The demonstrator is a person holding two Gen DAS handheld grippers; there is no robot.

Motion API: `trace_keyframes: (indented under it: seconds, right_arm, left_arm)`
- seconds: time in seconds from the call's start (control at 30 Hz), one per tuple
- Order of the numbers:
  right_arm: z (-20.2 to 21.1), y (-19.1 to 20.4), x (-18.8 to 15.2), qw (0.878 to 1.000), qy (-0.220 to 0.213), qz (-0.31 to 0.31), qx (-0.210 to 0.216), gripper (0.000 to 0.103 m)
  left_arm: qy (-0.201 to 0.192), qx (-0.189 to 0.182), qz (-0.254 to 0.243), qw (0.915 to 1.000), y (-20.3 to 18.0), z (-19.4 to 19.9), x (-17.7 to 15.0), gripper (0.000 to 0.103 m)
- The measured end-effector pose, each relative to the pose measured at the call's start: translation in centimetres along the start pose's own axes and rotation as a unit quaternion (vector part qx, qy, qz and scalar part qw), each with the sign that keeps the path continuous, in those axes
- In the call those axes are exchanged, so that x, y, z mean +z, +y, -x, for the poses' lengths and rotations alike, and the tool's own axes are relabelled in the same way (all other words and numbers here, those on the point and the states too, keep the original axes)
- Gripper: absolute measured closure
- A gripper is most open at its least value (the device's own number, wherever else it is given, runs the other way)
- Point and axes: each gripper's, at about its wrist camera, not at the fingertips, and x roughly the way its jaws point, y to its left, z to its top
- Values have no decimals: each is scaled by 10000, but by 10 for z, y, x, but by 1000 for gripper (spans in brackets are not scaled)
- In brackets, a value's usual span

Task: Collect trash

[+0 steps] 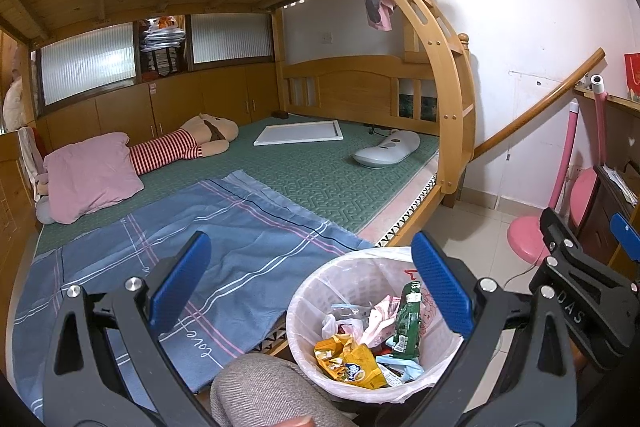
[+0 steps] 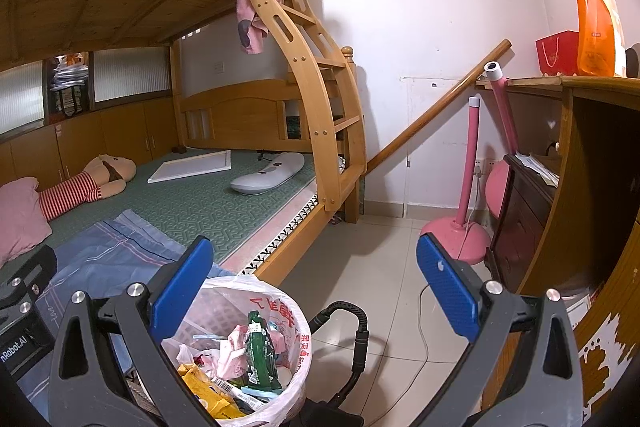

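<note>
Left wrist view: left gripper [image 1: 308, 287] spread wide, nothing between the blue pads [image 1: 180, 279], hanging above the bed edge and the waste bin [image 1: 320, 291]. Bin lined with a white plastic bag, standing on the floor just beside the bed frame, already holding a yellow snack wrapper [image 1: 348, 363], a green wrapper [image 1: 408, 319] upright against the wall, crumpled pink and white paper [image 1: 374, 321]. Right wrist view: right gripper [image 2: 312, 287] likewise wide open and empty, over the bin rim and the tiled floor [image 2: 380, 267]. No loose rubbish visible on the blue sheet [image 1: 224, 239], green mattress [image 1: 320, 171] or floor. Judged near done: collecting apparently finished, at most a last check of hidden corners left.
</note>
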Motion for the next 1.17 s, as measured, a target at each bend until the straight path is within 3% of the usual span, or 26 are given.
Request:
trace_keyframes:
  seconds: [0.5, 0.67, 0.73, 0.87, 1.0, 1.17]
  right_arm:
    - [-5, 3, 4, 10000, 0, 38, 39, 3]
    - [-7, 1, 6, 10000, 4, 37, 61, 3]
    - [-7, -1, 7, 10000, -1, 6, 91, 3]
    - [-13, -4, 8, 9999, 41, -15, 133, 3]
    - [-16, -8, 9, 9998, 76, -67, 165, 3]
    - [-19, -9, 8, 9997, 109, -95, 171, 3]
  left_arm:
    - [-67, 28, -47, 10000, 1, 1, 1, 3]
    - [-307, 363, 140, 9988, 9, 3, -1, 3]
    - [-187, 147, 239, 9994, 13, 0, -2, 3]
    - [-83, 231, 98, 9997, 8, -5, -5, 3]
    - [313, -77, 430, 9986, 15, -14, -4, 3]
    - [302, 45, 294, 9991, 12, -15, -4, 3]
